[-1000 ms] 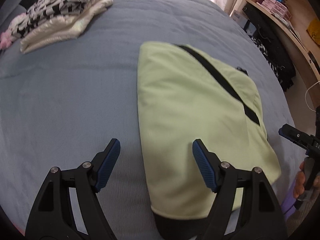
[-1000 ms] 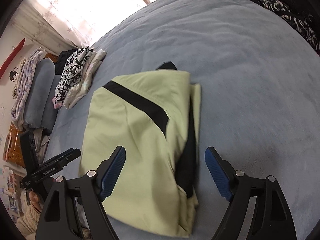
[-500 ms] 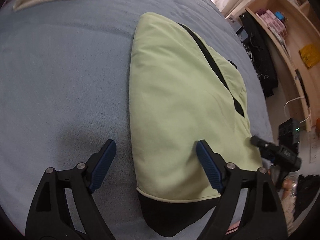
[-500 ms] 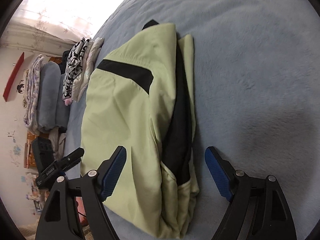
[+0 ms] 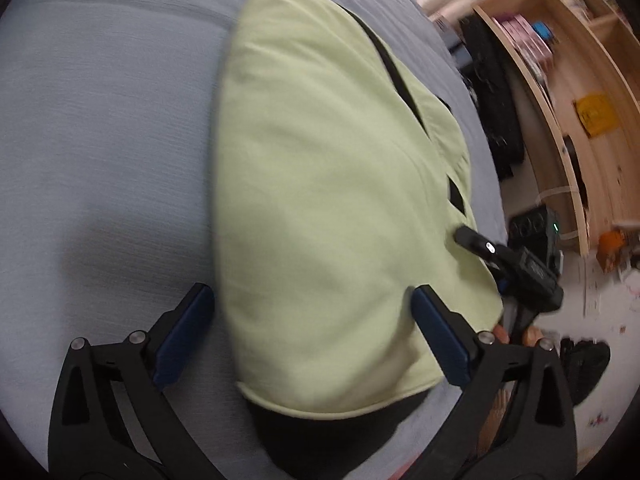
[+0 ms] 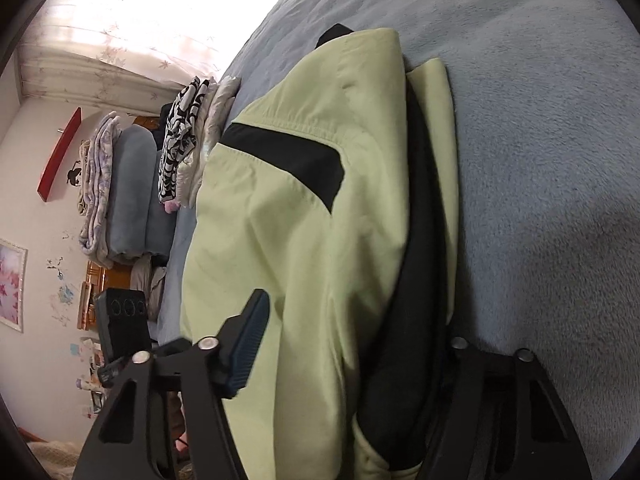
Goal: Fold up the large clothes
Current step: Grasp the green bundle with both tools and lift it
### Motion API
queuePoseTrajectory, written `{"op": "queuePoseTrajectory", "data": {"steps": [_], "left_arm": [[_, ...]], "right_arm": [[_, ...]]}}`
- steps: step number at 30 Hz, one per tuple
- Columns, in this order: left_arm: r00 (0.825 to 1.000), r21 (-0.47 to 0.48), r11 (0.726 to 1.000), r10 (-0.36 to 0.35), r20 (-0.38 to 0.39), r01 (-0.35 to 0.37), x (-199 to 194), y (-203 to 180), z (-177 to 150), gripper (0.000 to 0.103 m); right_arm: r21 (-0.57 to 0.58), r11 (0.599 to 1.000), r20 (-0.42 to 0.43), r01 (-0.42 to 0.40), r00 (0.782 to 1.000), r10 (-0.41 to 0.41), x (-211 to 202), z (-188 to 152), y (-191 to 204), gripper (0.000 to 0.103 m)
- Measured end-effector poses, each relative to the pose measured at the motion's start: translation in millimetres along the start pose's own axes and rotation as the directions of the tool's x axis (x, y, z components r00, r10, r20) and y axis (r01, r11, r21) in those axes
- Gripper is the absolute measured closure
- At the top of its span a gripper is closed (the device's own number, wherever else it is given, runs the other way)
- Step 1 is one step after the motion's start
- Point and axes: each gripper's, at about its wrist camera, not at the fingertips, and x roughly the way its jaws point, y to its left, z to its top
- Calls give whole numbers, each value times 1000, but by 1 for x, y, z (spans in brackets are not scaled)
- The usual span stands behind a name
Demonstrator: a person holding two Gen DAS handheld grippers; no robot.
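Observation:
A pale green jacket (image 5: 320, 200) with black stripes lies folded on the grey-blue bed (image 5: 100, 140). My left gripper (image 5: 310, 296) hangs low over its near end. The jaws are wide and still opening, and they straddle the jacket's width without touching it. My right gripper (image 6: 352, 320) is at the jacket's (image 6: 300, 240) right folded edge, where the black lining (image 6: 416, 280) shows. Its jaws are closing with the layered fabric between them. The left pad (image 6: 248, 340) is by the green cloth, and the right fingertip is hidden behind the fold. The right gripper (image 5: 480, 244) also shows in the left wrist view.
A stack of folded clothes (image 6: 188, 140) sits at the bed's far corner, with rolled blankets (image 6: 128, 192) beyond it. A wooden shelf unit (image 5: 560, 120) and dark bags (image 5: 496, 120) stand beside the bed. Bare bedcover (image 6: 540, 160) lies right of the jacket.
Both grippers have come down and tilted toward the jacket's near end. The left jaws have spread wider. The right jaws have narrowed around the jacket's right folded edge.

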Motion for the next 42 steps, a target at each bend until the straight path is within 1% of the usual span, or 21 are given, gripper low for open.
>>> {"op": "queuePoseTrajectory", "data": {"steps": [2,4,6,9,12,14,15,17,18,19,21,22,24,26,28,30,31,32,35,38,42], "left_arm": [[1000,32,999,-10,-21,11,8,-8,-2,4],[1000,56,998,11,-11,-11,15,-14,-4,2],[1000,47,999,7,-2,-7,19,-17,-2,2],[999,-26,998,-55,3,55,17,-9,5,2],[993,-110,987,-116,13,117,19,3,15,2],[992,-149,981,-123,22,125,21,6,21,4],[994,-153,982,-110,28,113,21,6,22,13],[997,-145,987,-58,46,64,21,2,21,24],[997,-136,990,-41,58,48,19,-1,20,33],[997,-115,993,-20,77,29,17,-6,17,37],[991,-46,998,40,126,-34,8,-21,13,55],[987,-16,998,65,149,-63,0,-25,11,59],[972,54,990,118,202,-131,-12,-42,7,70],[949,135,967,175,262,-216,-26,-63,0,72],[925,191,942,208,317,-277,-42,-75,-6,74],[900,231,916,228,371,-327,-63,-84,-12,75],[892,241,909,232,388,-341,-77,-82,-14,75],[883,250,901,235,407,-355,-94,-79,-16,75],[863,245,899,227,452,-364,-152,-55,-16,75],[843,218,908,214,493,-358,-218,-21,-13,75],[803,210,899,212,557,-384,-307,16,29,75]], "right_arm": [[16,1000,10,-1,1000,1,1,1,-4,52],[32,999,14,-11,1000,11,2,1,-9,54],[31,999,12,-7,1000,7,3,2,-6,54],[33,999,-3,-7,1000,7,5,6,-8,54],[47,999,-13,-21,1000,22,10,13,-8,54],[42,999,-9,-11,1000,12,15,16,-4,58],[34,999,-5,4,1000,-4,17,17,0,63],[18,999,9,36,999,-36,20,16,6,72],[9,999,18,49,999,-49,20,15,11,78],[-2,998,28,63,998,-63,20,14,16,80],[-74,988,66,135,989,-131,19,9,37,87],[-107,980,82,167,984,-159,20,6,50,88],[-188,957,127,223,971,-202,18,-2,83,91],[-249,934,160,258,962,-223,19,-11,116,91],[-301,910,181,286,954,-240,22,-22,148,92],[-325,901,193,289,952,-236,27,-30,172,92],[-326,904,196,278,955,-223,29,-33,182,92],[-324,910,200,260,959,-203,31,-34,192,92],[-328,924,212,198,968,-132,39,-32,233,92],[-363,920,226,150,972,-69,53,-21,287,92],[-426,899,244,98,970,10,85,12,372,92]]}}
